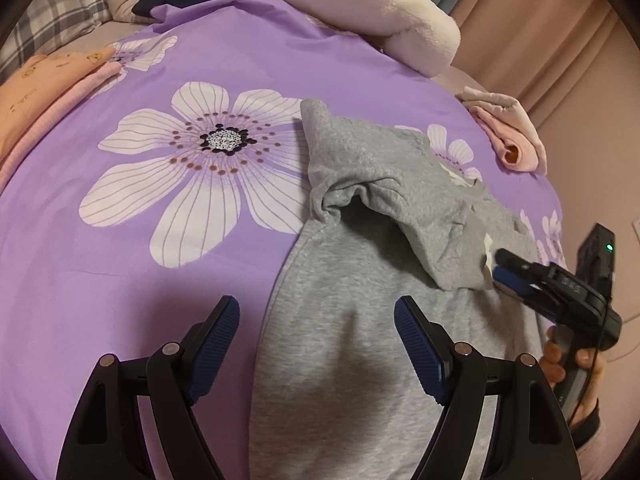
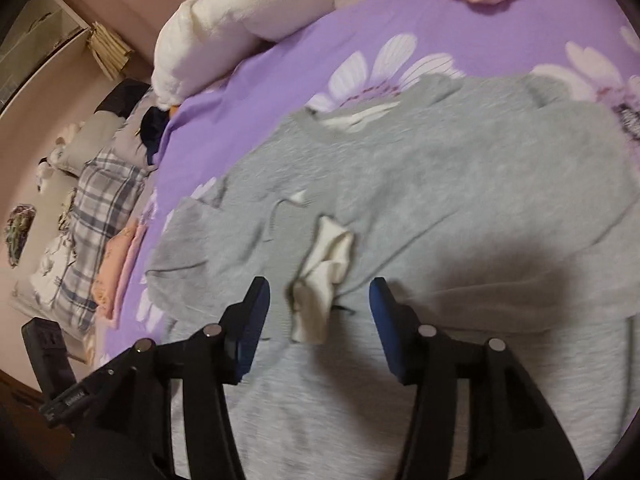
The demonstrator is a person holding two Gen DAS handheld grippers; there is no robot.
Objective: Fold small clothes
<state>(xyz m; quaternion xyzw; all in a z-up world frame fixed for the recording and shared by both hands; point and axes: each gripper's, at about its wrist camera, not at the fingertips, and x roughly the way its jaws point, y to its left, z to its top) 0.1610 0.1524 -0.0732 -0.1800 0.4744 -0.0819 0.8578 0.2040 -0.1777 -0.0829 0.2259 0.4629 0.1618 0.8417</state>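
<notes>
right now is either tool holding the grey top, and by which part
Neither. The left tool and right tool both stand open over the grey top, gripping nothing.

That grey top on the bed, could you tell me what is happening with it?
A person is folding the grey top on the purple floral sheet with two handheld grippers. One sleeve is already folded across the body. The left gripper and right gripper are both open above it, holding nothing.
</notes>
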